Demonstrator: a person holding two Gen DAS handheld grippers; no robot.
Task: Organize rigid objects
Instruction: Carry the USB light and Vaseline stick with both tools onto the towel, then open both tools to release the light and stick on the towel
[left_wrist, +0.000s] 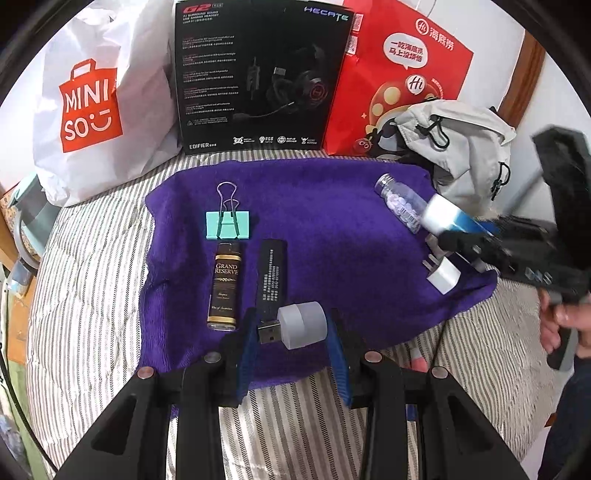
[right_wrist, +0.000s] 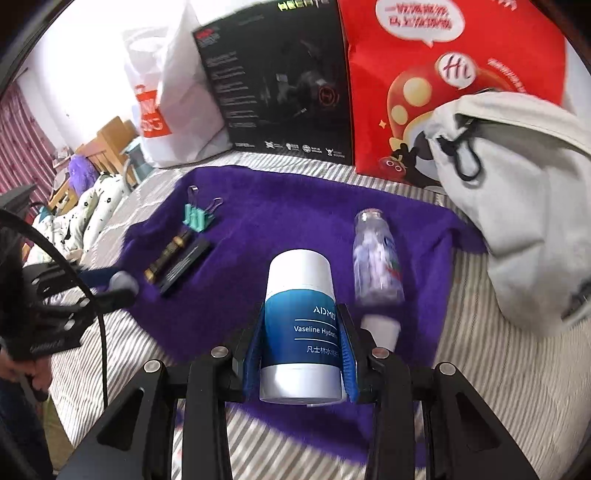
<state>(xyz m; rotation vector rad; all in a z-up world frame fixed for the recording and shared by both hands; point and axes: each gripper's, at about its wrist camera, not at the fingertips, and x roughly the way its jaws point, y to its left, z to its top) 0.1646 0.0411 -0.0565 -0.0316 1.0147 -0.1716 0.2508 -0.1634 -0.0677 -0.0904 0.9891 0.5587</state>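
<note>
We clamp the right tool (right_wrist: 301, 354) on the lotion tube (right_wrist: 300, 325) and the left tool (left_wrist: 291, 328) on the USB light (left_wrist: 301, 325), likely to line them beside the clip (left_wrist: 228, 224) ahead on the towel (left_wrist: 332, 206).

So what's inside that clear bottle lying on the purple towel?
The clear bottle holds a pile of small pale, roundish pieces, like tablets, gathered in its lower half. Its printed label hides part of the contents, so I can't tell how many there are or what they are.
</note>
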